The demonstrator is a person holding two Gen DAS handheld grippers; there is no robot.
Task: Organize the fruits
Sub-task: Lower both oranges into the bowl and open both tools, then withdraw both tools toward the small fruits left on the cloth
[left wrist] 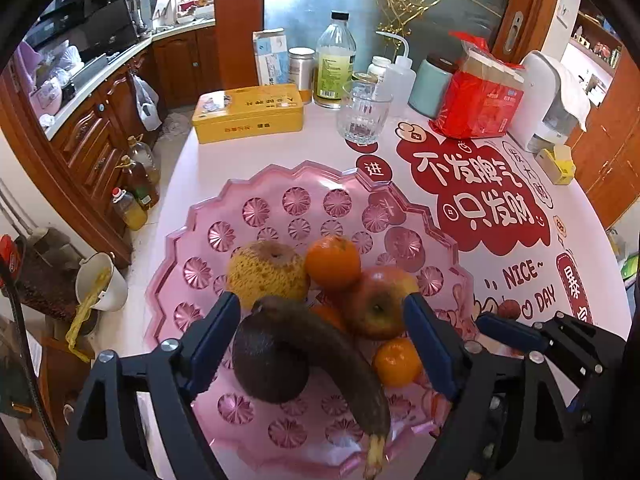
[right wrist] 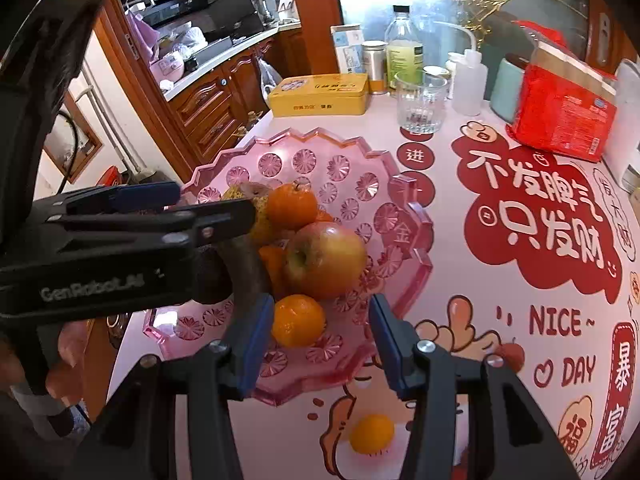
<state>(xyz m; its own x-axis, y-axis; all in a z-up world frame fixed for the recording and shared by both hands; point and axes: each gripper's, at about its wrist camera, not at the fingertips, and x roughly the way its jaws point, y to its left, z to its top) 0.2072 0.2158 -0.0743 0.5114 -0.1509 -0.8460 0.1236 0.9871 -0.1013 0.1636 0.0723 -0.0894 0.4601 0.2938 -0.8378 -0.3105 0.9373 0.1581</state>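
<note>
In pink tray (left wrist: 188, 240): pear (left wrist: 266, 272), apple (left wrist: 380, 304), three oranges (left wrist: 333, 262), avocado (left wrist: 268, 364), blackened banana (left wrist: 320, 344). Outstanding, by judgement: one orange (right wrist: 372, 434) on counter (right wrist: 460, 280). Left tongs (left wrist: 324, 340) and right tongs (right wrist: 316, 344) both released, empty.

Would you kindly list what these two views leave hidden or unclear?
- Left wrist view: the banana tip runs off the bottom edge.
- Right wrist view: the left gripper covers the pear and avocado.
- Both views: labels on the bottle are too small to read.

A yellow tin (left wrist: 248, 112), a clear drinking glass (left wrist: 363, 113) and a red packet (left wrist: 478, 96) are seen on the table (left wrist: 320, 148).
</note>
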